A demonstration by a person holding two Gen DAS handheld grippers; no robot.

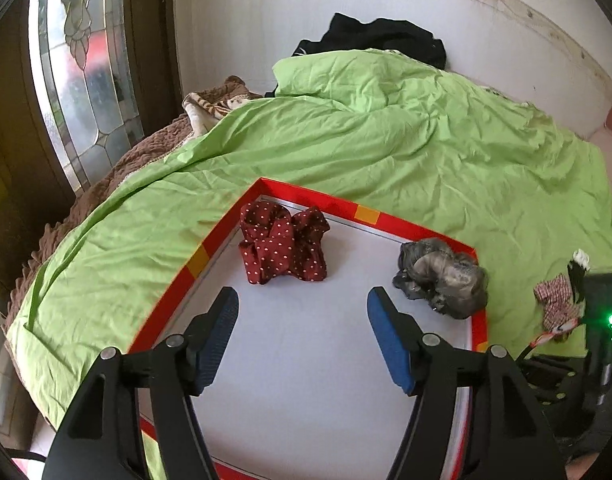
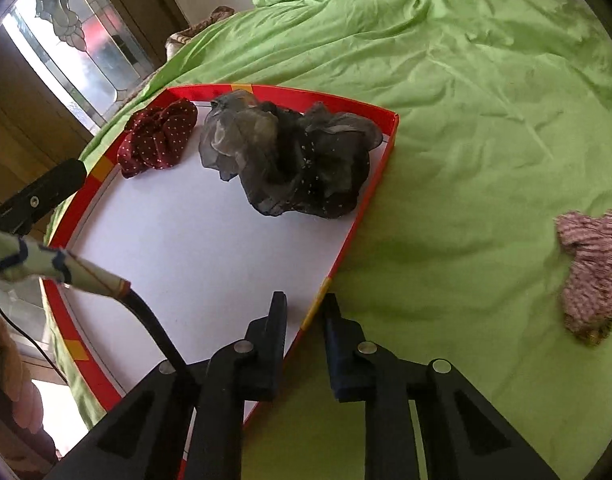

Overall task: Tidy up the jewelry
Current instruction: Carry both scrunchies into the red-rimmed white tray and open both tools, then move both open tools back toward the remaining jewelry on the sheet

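A red-rimmed tray [image 1: 314, 196] with a white floor lies on a green bedsheet. In it are a dark red polka-dot scrunchie [image 1: 283, 245] at the far left corner and a grey sheer scrunchie [image 1: 442, 276] at the right rim. My left gripper [image 1: 302, 312] is open and empty above the tray floor, short of both. In the right wrist view the tray [image 2: 370, 192] holds the red scrunchie [image 2: 157, 140] and the grey scrunchie [image 2: 289, 160]. A pink striped scrunchie [image 2: 590, 268] lies on the sheet to the right. My right gripper [image 2: 303, 312] is narrowly open and empty over the tray's near right rim.
The green bedsheet [image 1: 386, 140] covers the bed around the tray. A brown blanket [image 1: 145, 152] and a glass door [image 1: 85, 80] are at the left. Black clothing [image 1: 378, 38] lies by the far wall. The pink scrunchie [image 1: 554, 300] lies beside the right gripper's body.
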